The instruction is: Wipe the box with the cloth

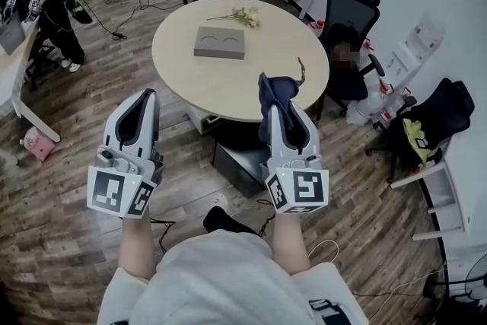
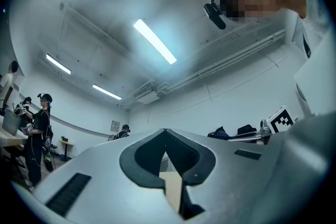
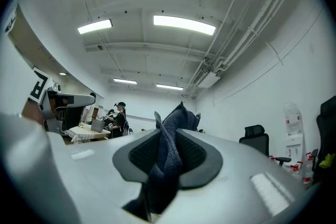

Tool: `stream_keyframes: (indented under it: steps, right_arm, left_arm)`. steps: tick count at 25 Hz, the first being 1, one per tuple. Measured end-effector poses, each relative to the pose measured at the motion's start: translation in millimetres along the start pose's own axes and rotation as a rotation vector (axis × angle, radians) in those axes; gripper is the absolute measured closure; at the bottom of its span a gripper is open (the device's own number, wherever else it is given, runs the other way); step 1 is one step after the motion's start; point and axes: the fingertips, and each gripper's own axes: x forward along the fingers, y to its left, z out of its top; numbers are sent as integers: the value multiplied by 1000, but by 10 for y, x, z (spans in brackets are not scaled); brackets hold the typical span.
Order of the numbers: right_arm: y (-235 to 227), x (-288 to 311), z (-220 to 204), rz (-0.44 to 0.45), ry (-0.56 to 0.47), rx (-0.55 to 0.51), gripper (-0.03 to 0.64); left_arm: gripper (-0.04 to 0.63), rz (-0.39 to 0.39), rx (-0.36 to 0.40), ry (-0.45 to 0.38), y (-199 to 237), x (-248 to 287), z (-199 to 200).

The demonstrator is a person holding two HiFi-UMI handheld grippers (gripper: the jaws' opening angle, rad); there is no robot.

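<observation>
A flat grey box (image 1: 220, 43) with two round dents lies on the round wooden table (image 1: 205, 80), toward its far side. My right gripper (image 1: 277, 97) is shut on a dark blue cloth (image 1: 274, 91), held up at the table's near edge; the cloth (image 3: 170, 149) stands bunched between the jaws in the right gripper view. My left gripper (image 1: 143, 101) hangs to the left of the table, over the floor, tilted upward. Its jaws meet at the tips with nothing between them (image 2: 166, 132). Both grippers are well short of the box.
Dried flowers (image 1: 245, 16) lie behind the box. A thin bent stick (image 1: 301, 71) sits at the table's right edge. Black office chairs (image 1: 346, 27) stand right of the table, and a dark case (image 1: 240, 160) sits under it. People (image 1: 49, 0) stand at the far left.
</observation>
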Motion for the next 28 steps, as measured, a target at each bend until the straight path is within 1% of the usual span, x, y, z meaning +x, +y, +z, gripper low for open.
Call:
stream_keyframes:
  steps: [7, 11, 15, 19, 24, 28]
  right_arm:
    - [-325, 866, -76, 37, -25, 28, 526]
    - [-467, 1281, -214, 62, -21, 34, 526]
    - [-637, 1575, -339, 73, -14, 41, 526]
    - [-753, 1743, -469, 77, -8, 55, 526]
    - [-763, 1950, -595, 92, 13, 78, 526]
    - [-752, 2104, -669, 92, 23, 71, 526]
  left_arm:
    - [588, 23, 27, -16, 315, 750, -103]
    - [588, 21, 32, -20, 455, 1162, -242]
    - [588, 9, 26, -23, 512, 1525, -393]
    - [588, 4, 29, -24, 534, 1691, -495]
    - [588, 44, 13, -7, 730, 1784, -609]
    - [588, 43, -4, -9, 869, 1900, -690]
